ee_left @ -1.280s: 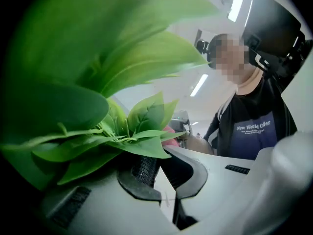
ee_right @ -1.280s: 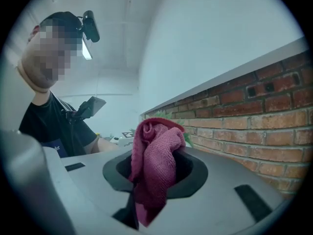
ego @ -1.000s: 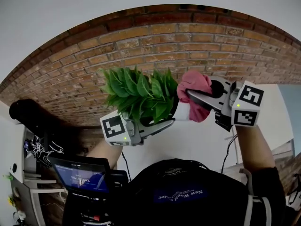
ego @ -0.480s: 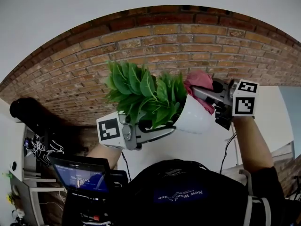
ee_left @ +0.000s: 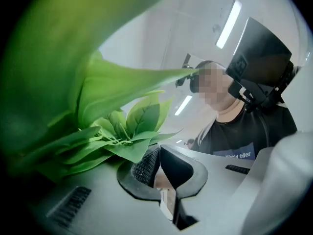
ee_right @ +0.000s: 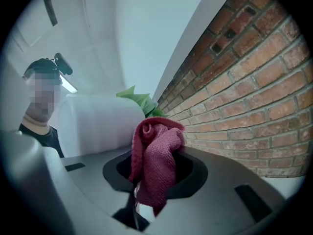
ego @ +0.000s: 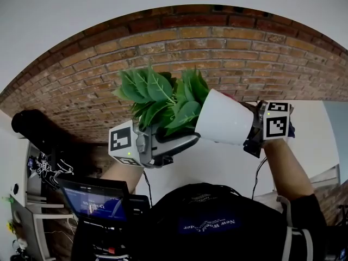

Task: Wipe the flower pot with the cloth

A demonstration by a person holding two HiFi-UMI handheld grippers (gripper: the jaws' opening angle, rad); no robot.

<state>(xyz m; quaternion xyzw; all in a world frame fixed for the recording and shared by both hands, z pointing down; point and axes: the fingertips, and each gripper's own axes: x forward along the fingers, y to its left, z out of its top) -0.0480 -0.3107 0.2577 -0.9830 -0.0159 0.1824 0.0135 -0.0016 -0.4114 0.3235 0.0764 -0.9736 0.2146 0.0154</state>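
Note:
A white flower pot (ego: 225,124) with green leaves (ego: 157,97) is held up in the air, lying on its side with its base to the right. My left gripper (ego: 182,142) is shut on the pot's rim, just under the leaves. My right gripper (ego: 251,128) sits at the pot's base, half hidden behind it. In the right gripper view a pink-red cloth (ee_right: 156,163) is bunched in the right gripper (ee_right: 154,173), right beside the white pot (ee_right: 98,124). In the left gripper view, the left gripper (ee_left: 160,175) has leaves (ee_left: 124,136) hanging just over it.
A red brick wall (ego: 217,53) stands close behind the pot and fills the right of the right gripper view (ee_right: 254,97). A laptop (ego: 95,203) and cluttered shelves (ego: 32,200) lie at the lower left. The person's dark shirt (ego: 206,222) fills the bottom.
The pot has tipped further onto its side, its white body swinging right and up. The right gripper with the cloth has slid from the pot's rim side to behind its base.

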